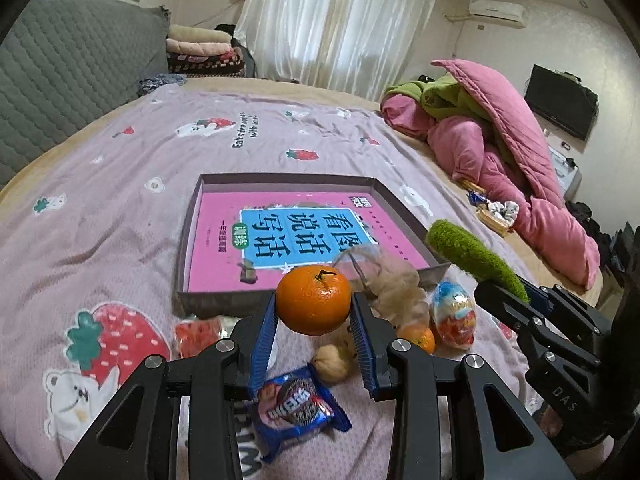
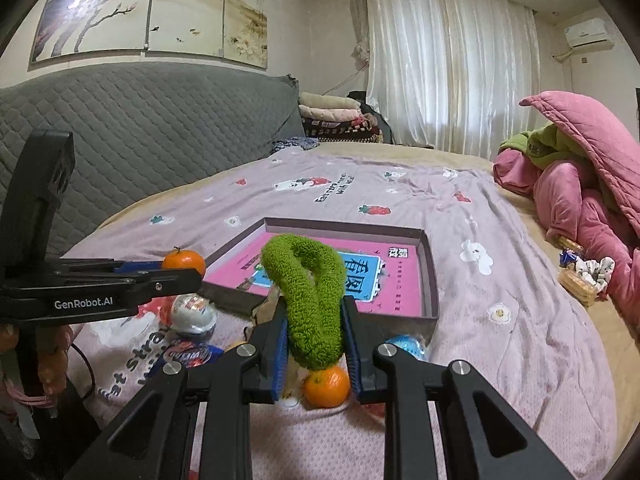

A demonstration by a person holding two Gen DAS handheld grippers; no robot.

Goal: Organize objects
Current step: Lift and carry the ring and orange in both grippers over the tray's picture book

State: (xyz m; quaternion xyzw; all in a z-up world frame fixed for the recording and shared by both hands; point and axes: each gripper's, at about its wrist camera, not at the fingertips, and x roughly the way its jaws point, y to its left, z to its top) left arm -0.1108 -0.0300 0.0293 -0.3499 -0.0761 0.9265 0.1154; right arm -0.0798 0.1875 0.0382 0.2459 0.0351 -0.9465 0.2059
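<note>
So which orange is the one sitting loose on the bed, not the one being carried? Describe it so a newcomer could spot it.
Start from the shallow box holding the pink book on the bedspread. In the clutter before its near wall, the loose orange lies on the quilt beside the foil-wrapped egg. Unlike the bigger-looking orange clamped in the left gripper, nothing grips it.

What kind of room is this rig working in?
Most likely a home bedroom: the work surface is a bed with a strawberry-print cover, a padded grey headboard behind it, and folded blankets by the curtained window.
</note>
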